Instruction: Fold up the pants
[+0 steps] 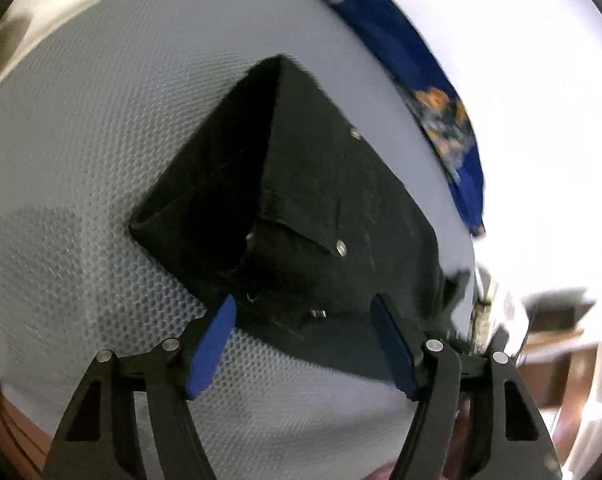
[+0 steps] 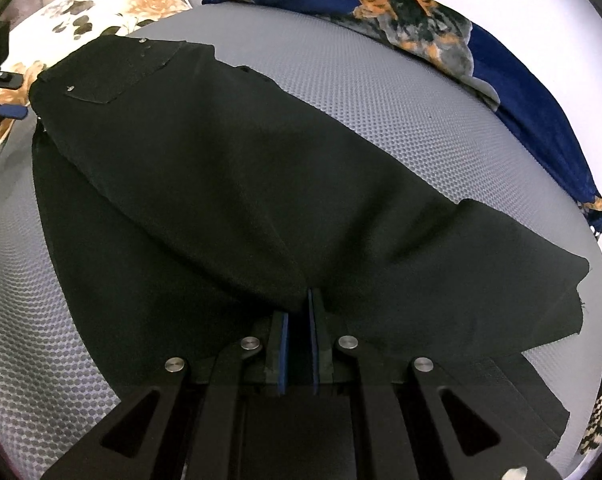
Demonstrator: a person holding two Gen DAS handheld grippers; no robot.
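Right gripper (image 2: pixel 299 312) clamped on fold of black pants (image 2: pixel 221 184), fabric bunched between blue pads. Left gripper (image 1: pixel 301 320) jaws spread wide, holding nothing, just above waist end of pants (image 1: pixel 301 184). Pants lie on grey mesh bed surface (image 2: pixel 381 92), probably mattress. Blue patterned blanket (image 2: pixel 501 64) along far edge.

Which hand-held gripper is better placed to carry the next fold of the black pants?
Probably the right. The right hand-held gripper is shut on the black pants at the leg end, while the left hand-held gripper is open at the waist, holding nothing.
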